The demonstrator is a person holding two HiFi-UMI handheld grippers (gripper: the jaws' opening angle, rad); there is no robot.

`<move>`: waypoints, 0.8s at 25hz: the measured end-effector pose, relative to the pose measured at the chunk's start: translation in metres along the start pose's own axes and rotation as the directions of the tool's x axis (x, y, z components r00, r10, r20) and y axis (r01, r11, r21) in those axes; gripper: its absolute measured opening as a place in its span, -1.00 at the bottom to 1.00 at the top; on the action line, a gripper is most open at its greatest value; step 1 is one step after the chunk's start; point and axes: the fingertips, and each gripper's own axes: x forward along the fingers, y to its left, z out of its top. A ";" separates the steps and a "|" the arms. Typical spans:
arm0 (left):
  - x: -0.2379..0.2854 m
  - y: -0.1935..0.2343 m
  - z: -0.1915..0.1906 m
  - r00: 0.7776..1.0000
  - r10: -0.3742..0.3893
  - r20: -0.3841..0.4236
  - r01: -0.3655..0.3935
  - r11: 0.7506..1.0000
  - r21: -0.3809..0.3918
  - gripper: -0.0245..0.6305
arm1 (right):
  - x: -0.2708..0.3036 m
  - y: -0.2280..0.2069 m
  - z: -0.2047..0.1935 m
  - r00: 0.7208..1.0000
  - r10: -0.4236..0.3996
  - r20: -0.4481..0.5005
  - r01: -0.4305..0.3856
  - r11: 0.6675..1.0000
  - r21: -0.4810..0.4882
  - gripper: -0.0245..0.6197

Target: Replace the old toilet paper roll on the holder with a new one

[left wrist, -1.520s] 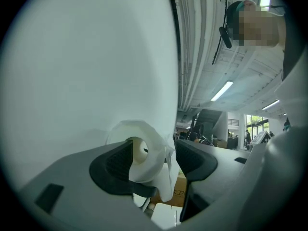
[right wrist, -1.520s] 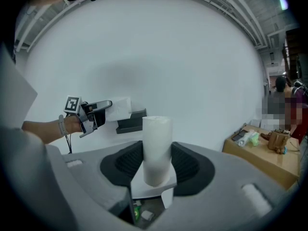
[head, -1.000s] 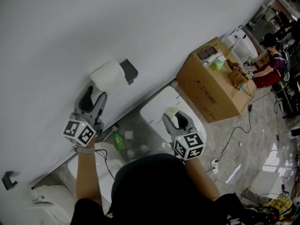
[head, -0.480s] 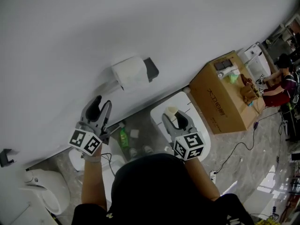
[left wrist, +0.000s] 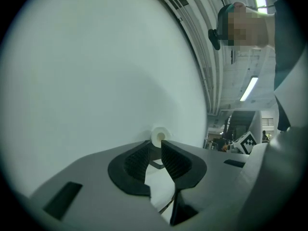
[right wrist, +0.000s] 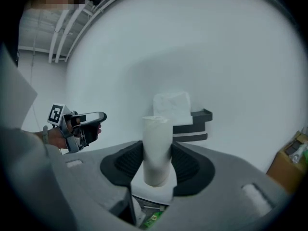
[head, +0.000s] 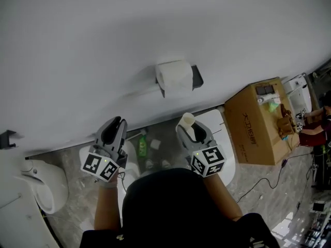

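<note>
My right hand-held gripper [head: 190, 129] clamps the cardboard tube [right wrist: 157, 148]; my left hand-held gripper [head: 115, 130], empty, is closing; the toilet paper roll [head: 175, 76] hangs at twelve o'clock.

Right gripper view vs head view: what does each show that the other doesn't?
Right gripper view only: the right gripper clamped on both sides of the empty toilet paper tube; ceiling pipes. Head view only: that gripper's marker cube, a dark wall bracket. Both: the toilet paper roll on its holder, the cardboard box.
</note>
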 end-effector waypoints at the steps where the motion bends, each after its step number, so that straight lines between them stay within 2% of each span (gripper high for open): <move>1: -0.008 0.001 -0.002 1.000 0.014 -0.002 -0.014 1.000 0.000 -0.67 | 0.004 0.007 0.000 1.000 0.022 -0.002 -0.022 1.000 -0.005 -0.36; 5: -0.037 0.009 -0.010 0.996 0.085 -0.017 -0.084 0.996 0.027 -0.76 | 0.022 0.034 0.000 0.995 0.102 -0.012 -0.102 0.995 -0.021 -0.36; 8: -0.062 0.017 -0.014 0.986 0.163 -0.031 -0.160 0.984 0.075 -0.82 | 0.035 0.055 -0.002 0.986 0.165 -0.022 -0.166 0.986 -0.031 -0.36; 12: -0.093 0.025 -0.020 0.971 0.235 -0.040 -0.231 0.969 0.090 -0.86 | 0.052 0.086 -0.004 0.968 0.250 -0.039 -0.251 0.967 -0.051 -0.36; 15: -0.111 0.026 -0.022 0.962 0.266 -0.054 -0.259 0.959 0.114 -0.88 | 0.060 0.109 -0.006 0.953 0.298 -0.055 -0.302 0.951 -0.065 -0.36; 20: -0.130 0.026 -0.020 0.944 0.319 -0.081 -0.309 0.945 0.109 -0.88 | 0.071 0.139 -0.010 0.925 0.373 -0.073 -0.378 0.922 -0.082 -0.36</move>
